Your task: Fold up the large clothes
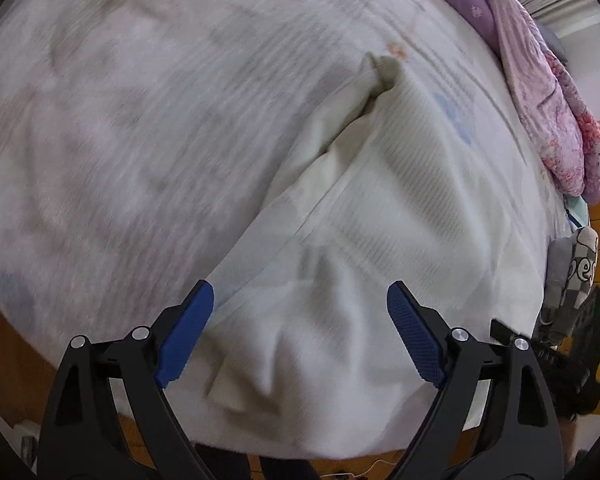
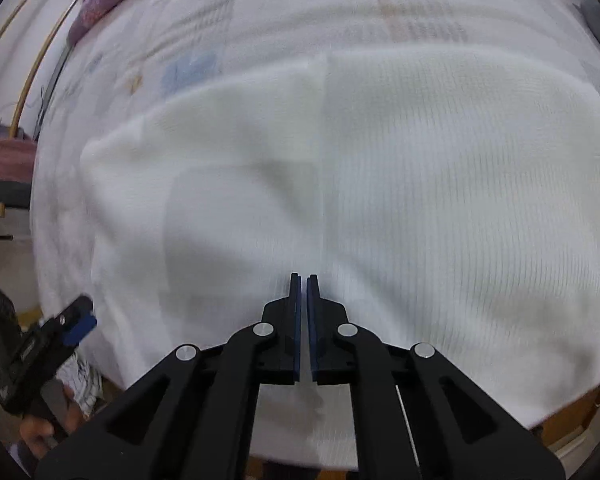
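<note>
Your left claw (image 1: 300, 300) gapes wide above the white garment (image 1: 380, 200) (bed (image 1: 140, 120) beneath); right claw (image 2: 304, 278) pinched together, empty.

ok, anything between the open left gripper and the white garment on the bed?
Nothing visible. The left gripper is open above the white garment, which lies spread on the bed. Only air shows between its fingers and the cloth. The pink quilt lies off at the bed's far edge.

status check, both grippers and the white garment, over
Left gripper open, empty above the white garment. Right gripper shut, nothing visibly held. Garment spread on the bed, partly folded. Nothing in the way.
</note>
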`<move>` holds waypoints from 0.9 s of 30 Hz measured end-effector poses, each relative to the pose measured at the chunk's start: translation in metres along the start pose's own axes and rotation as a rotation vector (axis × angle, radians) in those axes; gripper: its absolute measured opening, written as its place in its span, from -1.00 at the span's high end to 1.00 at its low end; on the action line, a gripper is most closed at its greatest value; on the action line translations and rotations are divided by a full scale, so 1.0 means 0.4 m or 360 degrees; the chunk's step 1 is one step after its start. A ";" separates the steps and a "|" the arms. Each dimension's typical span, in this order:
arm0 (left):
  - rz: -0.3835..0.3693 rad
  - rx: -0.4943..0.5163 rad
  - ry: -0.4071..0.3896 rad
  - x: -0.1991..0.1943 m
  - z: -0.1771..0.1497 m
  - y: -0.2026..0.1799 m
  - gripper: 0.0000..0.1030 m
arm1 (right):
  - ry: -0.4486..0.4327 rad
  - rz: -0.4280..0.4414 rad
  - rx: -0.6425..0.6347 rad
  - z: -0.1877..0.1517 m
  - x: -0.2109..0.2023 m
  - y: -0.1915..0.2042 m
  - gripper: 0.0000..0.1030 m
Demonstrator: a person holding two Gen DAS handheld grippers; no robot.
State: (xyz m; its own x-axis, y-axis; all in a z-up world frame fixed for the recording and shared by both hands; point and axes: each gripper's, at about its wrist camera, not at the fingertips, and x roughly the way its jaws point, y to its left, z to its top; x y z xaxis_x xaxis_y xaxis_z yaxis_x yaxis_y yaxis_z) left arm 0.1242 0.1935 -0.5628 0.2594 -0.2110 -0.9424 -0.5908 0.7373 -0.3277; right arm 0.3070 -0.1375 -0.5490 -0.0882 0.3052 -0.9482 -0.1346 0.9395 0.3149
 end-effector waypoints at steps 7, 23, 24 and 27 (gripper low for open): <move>-0.0014 -0.0076 0.0030 0.006 -0.061 0.057 -0.72 | -0.0036 -0.0009 0.0014 -0.011 0.086 -0.012 1.00; -0.0138 -0.0194 0.0115 0.017 -0.129 0.114 -0.72 | 0.0027 0.0040 0.0104 -0.122 0.111 -0.010 1.00; -0.0134 -0.0204 0.0122 0.020 -0.133 0.117 -0.72 | 0.0034 0.0036 0.0105 -0.129 0.099 -0.015 1.00; -0.0147 -0.0234 0.0104 0.012 -0.145 0.134 -0.72 | 0.0073 0.0035 0.0101 -0.168 0.069 -0.004 1.00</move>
State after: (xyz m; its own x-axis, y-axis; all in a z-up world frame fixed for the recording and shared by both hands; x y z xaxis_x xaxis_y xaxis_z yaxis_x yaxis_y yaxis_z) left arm 0.0495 0.1949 -0.5888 0.2703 -0.3184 -0.9086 -0.6734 0.6120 -0.4148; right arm 0.2385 -0.1411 -0.5728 -0.1358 0.3199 -0.9376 -0.0696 0.9410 0.3312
